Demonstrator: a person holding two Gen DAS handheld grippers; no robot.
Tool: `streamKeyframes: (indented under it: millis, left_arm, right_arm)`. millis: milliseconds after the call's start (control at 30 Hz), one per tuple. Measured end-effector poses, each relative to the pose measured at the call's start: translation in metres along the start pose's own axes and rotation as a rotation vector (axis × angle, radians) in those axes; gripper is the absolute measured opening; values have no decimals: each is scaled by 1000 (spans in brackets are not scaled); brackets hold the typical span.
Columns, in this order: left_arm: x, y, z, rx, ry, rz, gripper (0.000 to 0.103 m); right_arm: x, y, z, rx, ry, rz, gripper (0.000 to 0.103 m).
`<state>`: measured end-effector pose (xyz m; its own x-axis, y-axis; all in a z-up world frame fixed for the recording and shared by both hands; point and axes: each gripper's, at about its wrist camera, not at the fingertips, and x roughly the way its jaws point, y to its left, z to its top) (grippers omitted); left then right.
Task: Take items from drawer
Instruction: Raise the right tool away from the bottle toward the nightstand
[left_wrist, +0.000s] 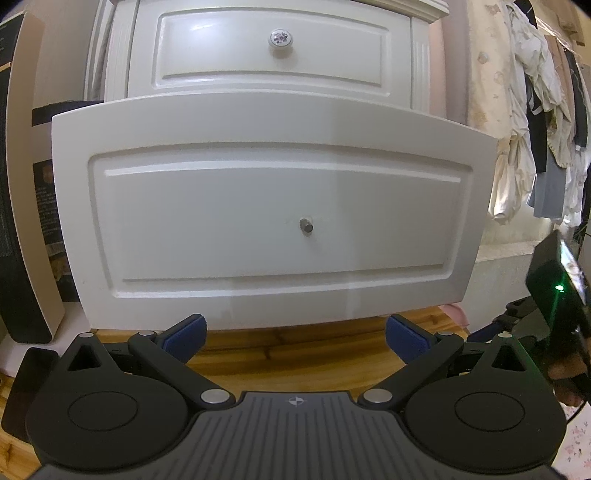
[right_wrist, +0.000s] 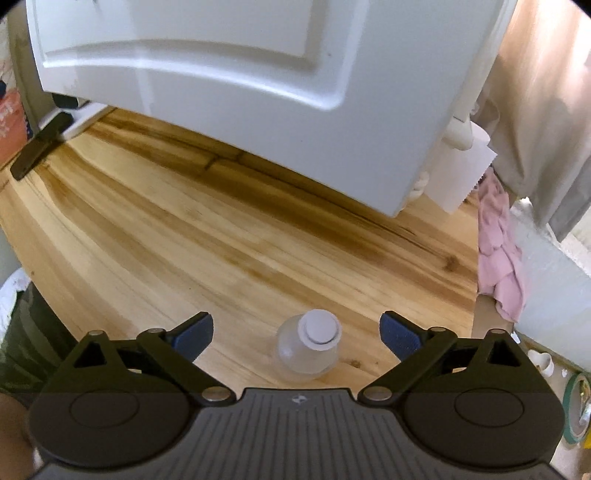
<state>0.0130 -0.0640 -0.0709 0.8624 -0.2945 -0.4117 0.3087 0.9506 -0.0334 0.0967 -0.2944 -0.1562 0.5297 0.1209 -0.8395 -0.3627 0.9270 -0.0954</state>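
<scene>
**Jaws wide on both grippers, bottle loose on the table**

Left gripper (left_wrist: 295, 334): jaws spread far apart, blue pads (left_wrist: 184, 338) bare, nothing between them and nothing touched. Faces the white drawer (left_wrist: 273, 206) front square on, pulled out from the cabinet (left_wrist: 266, 55), with a small metal stud (left_wrist: 306, 225) at its centre. Knob (left_wrist: 281, 38) with a flower pattern on the closed front above. Wooden table (left_wrist: 295, 354) showing under the pads. Dark books (left_wrist: 22, 221) standing at the left, clothes (left_wrist: 532, 122) hanging at the right.

Right gripper (right_wrist: 297, 332): jaws likewise wide apart, holding nothing. Angled steeply down at the table (right_wrist: 184, 240). Bottle (right_wrist: 308, 345), clear with a white cap, standing upright on the wood between the pads (right_wrist: 400, 334) but nearer the right one, touching neither; clear gaps on both sides. Out of the drawer, well in front of its lower edge (right_wrist: 258, 110). Pink cloth (right_wrist: 498, 251) draped over the table's right edge, tape roll (right_wrist: 578, 406) lower right, dark flat object (right_wrist: 40, 144) far left.
</scene>
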Motion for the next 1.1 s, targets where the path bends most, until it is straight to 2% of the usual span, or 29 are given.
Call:
streamKeyframes:
  millis: [400, 567, 767, 1100]
  left_arm:
    - [1, -1, 5, -3, -18, 16, 103]
    - [-1, 1, 7, 2, -27, 37, 103]
    - [-8, 7, 7, -11, -39, 55, 103]
    - [-19, 12, 15, -7, -75, 80, 103]
  right_arm:
    - [-60, 35, -4, 58, -242, -162, 103]
    - [-81, 34, -6, 162, -340, -136, 103]
    - [-102, 39, -10, 234, -430, -179, 103]
    - [-143, 64, -16, 264, -606, -234, 103]
